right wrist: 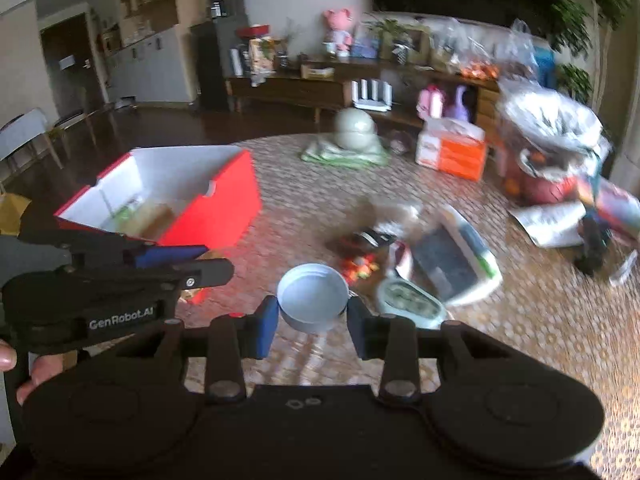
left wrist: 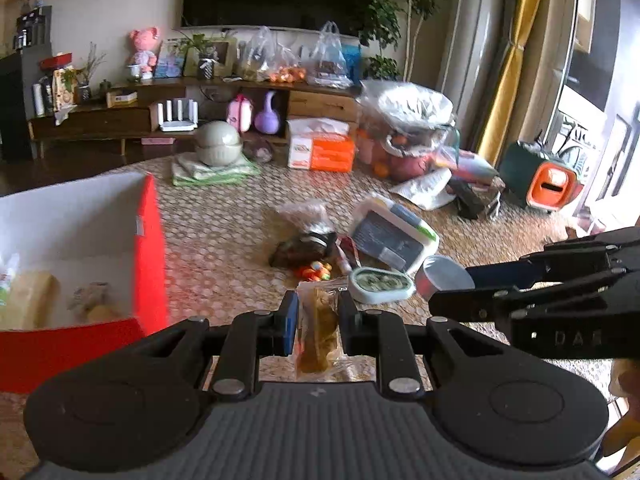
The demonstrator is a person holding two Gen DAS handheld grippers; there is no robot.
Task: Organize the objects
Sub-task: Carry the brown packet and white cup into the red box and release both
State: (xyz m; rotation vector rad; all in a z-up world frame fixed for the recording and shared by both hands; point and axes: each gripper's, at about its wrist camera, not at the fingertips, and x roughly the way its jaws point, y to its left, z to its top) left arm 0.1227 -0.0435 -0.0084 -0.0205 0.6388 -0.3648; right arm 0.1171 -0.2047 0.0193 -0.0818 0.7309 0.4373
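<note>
While both tongs are loaded, the sorting stands roughly midway, judged from how things lie.

Left gripper (left wrist: 318,320): pinches a clear snack packet (left wrist: 318,334) with brownish contents between its blue pads; the packet stands upright in the jaws, lifted off the patterned tabletop (left wrist: 224,240).

Right gripper (right wrist: 312,320): its jaws press on a round silver tin (right wrist: 311,298), one pad at each side of the wall, the open or pale face turned up toward the camera. In the left view the same tin sits at 3 o'clock from the left tongs.

Red box (left wrist: 150,240): open, white inside, at 9 o'clock in the left view and at 10 o'clock in the right view. It appears to be the collecting place.

Done: a few pale items already lie on the box floor; what they are is too blurred to tell.

In hand: packet and tin, both held above the table near the box, neither yet inside it.

Left on the table: an oval tin with a green-patterned lid (left wrist: 380,284), a white-framed dark package (left wrist: 392,234), small orange sweets (left wrist: 316,271), a dark wrapped item (left wrist: 306,246), grouped at 12 to 1 o'clock from the left tongs.

Judgement: several pieces remain; the two held things likely go in first.
</note>
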